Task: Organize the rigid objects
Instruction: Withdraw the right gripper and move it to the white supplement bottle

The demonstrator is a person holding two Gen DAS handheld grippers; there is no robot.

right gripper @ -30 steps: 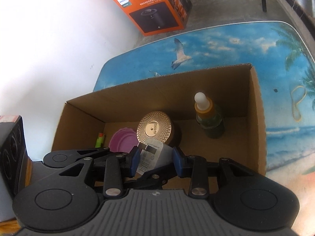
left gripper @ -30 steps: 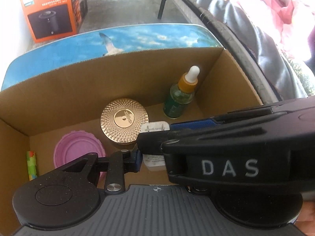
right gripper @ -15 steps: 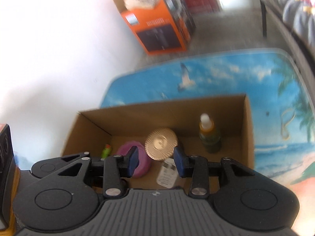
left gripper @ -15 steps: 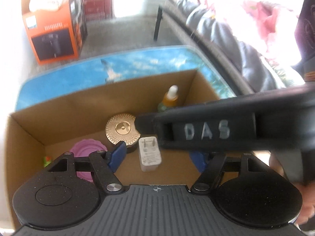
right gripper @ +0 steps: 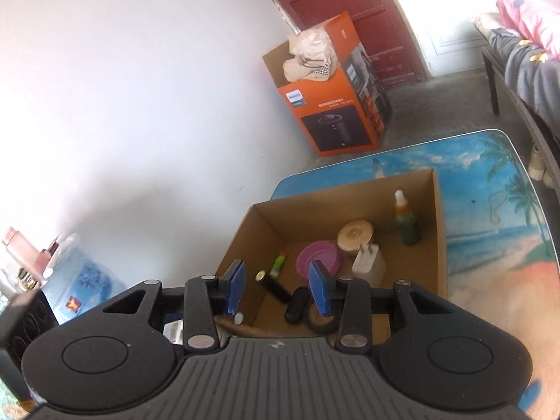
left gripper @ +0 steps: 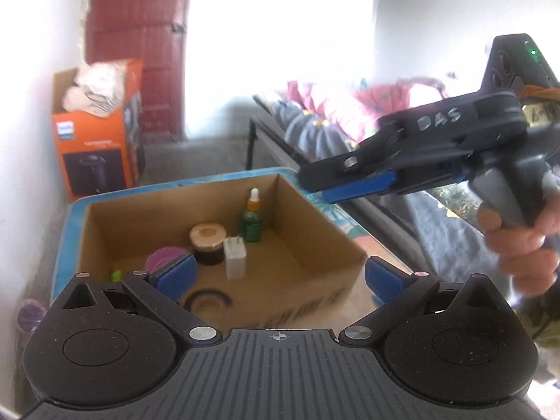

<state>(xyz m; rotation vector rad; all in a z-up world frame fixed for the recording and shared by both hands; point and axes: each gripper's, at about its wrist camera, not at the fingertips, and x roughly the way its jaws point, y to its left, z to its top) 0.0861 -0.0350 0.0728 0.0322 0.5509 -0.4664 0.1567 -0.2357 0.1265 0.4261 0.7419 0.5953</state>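
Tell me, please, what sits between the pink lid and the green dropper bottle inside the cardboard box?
The gold-lidded jar stands between the pink lid and the green dropper bottle, with the white charger just in front; the right wrist view shows it best.

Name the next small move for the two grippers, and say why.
Probably turn toward whatever is still outside the cardboard box. The white charger stands in it beside the gold-lidded jar, free of both grippers. The left gripper has jaws wide open and empty; the right gripper holds nothing either.
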